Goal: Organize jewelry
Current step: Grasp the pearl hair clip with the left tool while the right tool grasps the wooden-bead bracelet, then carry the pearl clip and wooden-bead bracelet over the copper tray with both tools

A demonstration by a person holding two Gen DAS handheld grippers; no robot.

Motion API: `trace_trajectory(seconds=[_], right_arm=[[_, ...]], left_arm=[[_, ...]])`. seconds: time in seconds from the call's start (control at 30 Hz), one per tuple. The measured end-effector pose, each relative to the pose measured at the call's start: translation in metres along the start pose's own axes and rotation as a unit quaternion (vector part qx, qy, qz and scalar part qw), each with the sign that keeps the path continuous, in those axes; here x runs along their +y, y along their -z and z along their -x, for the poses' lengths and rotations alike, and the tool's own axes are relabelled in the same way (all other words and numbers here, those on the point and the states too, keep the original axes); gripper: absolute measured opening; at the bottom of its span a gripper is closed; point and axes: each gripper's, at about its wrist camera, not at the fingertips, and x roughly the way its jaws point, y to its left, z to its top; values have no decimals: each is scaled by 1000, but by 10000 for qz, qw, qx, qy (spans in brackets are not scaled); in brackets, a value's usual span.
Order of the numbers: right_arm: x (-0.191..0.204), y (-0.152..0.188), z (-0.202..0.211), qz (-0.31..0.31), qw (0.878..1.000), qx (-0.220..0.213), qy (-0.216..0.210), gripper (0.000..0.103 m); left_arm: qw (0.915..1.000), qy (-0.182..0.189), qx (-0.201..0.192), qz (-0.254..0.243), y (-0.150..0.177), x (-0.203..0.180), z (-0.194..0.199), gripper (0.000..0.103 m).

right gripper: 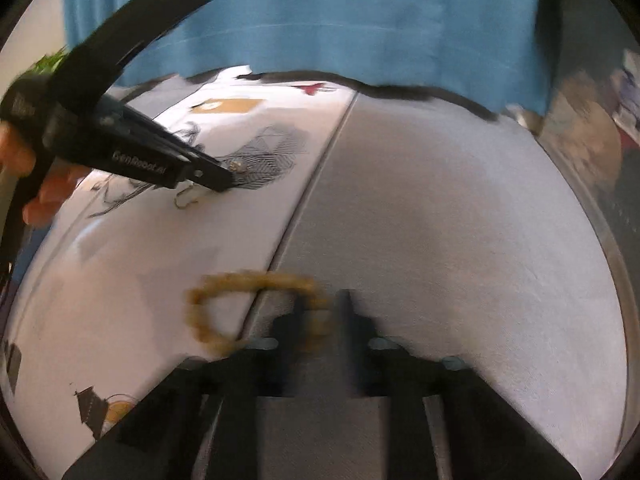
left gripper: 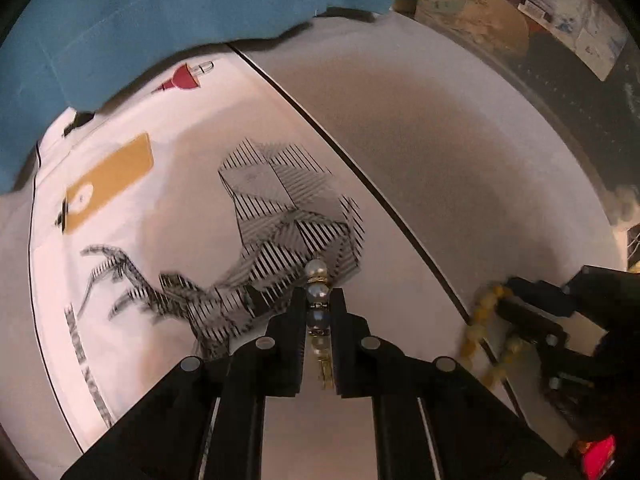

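Observation:
My left gripper (left gripper: 319,296) is shut on a pearl bracelet (left gripper: 317,280), its pearls sticking out past the fingertips above the white printed cloth (left gripper: 160,208). It also shows in the right wrist view (right gripper: 224,178), low over the cloth with the bracelet (right gripper: 236,166) at its tip. My right gripper (right gripper: 320,300) is shut on a yellow bead bracelet (right gripper: 216,292), whose loop hangs out to the left, blurred. In the left wrist view the right gripper (left gripper: 508,296) holds the yellow beads (left gripper: 480,316) at the right.
A grey pad (right gripper: 460,220) lies to the right of the printed cloth, with a seam (left gripper: 360,168) between them. A blue cloth (right gripper: 320,12) hangs at the back. Clutter (left gripper: 500,12) sits beyond the table's far right edge.

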Motion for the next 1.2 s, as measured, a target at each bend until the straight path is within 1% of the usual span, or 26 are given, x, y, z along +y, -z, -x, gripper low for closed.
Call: trace_trajectory(seconds=[0.03,0.1,0.17,0.27,0.4,0.53,0.7,0.77,0.87,1.0,1.07,1.1,1.2], right_arm=[[3,0,1,-6,10000,30,46,13],[3,1,6,-267,9996,111,-30,13],[2,1,21,-424,9991,23,8,13],[3,0,53,-505,9985,-175,148,13],[11,-1,96,-489,9976,-357,349,13],[27,3,141,-476,9965,-494,474,13],[58,24,196,-412,9960,-663,425,13],[77,36,218,-345,9961,-724,357,13],[110,59,247,-253,9966,-773,156,13],[153,89,276,-173,9967,-779,-150,13],[177,104,289,-117,9964,-771,-323,13],[189,111,295,-73,9963,-758,-410,13],[217,128,308,51,9955,-738,-592,13]], left_arm=[[10000,-21,-41,-17,4,-3,4,9],[9997,36,-219,75,17,-7,23,9],[9990,122,-381,201,28,-10,43,9],[9970,172,-680,340,51,-16,83,9],[9938,176,-975,509,86,-25,138,9],[9901,-23,-1265,604,131,-37,195,9],[9846,-416,-1398,959,205,-35,253,9],[9812,-598,-1449,1122,242,-33,275,9],[9759,-767,-1487,1404,296,-28,298,9],[9680,-1007,-1521,1725,363,-30,319,9],[9638,-1019,-1552,1915,395,-32,327,9],[9606,-1083,-1584,2012,411,-34,330,9],[9544,-1122,-1634,2232,448,-39,336,9]])
